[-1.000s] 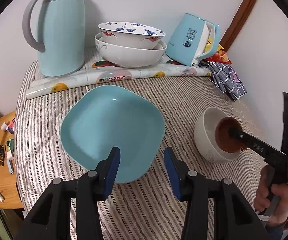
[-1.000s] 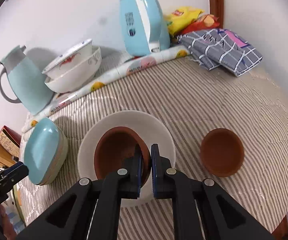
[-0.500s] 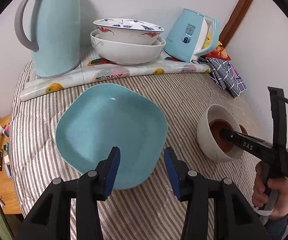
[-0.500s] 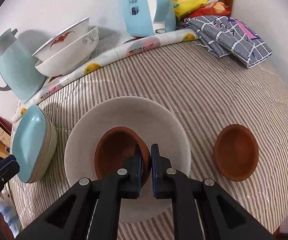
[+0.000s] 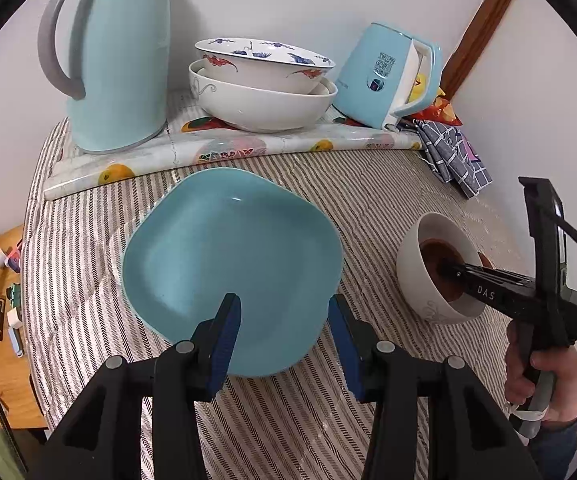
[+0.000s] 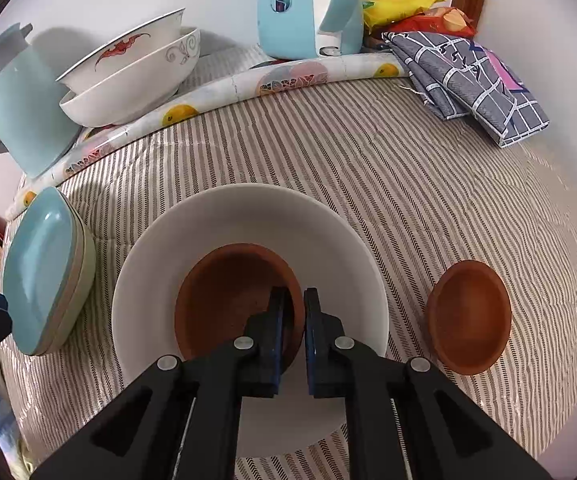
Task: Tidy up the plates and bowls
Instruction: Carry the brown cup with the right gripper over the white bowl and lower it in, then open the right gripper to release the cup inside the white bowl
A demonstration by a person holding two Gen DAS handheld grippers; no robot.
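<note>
My right claw [image 6: 291, 320], clamped on the brown bowl's [image 6: 228, 300] rim, has sunk it deeper into the white bowl [image 6: 248, 220], nesting nearly done; left claw [image 5: 284, 344] hovers apart over the teal plate [image 5: 228, 264].

Teal plate [image 5: 228, 256]; brown bowl [image 6: 232, 300]; striped cloth [image 6: 368, 168], possibly grey-beige.

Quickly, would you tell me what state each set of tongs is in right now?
Left tongs: open, holding nothing, above the square teal plate.
Right tongs: shut on the small brown clay bowl inside the white bowl.
</note>
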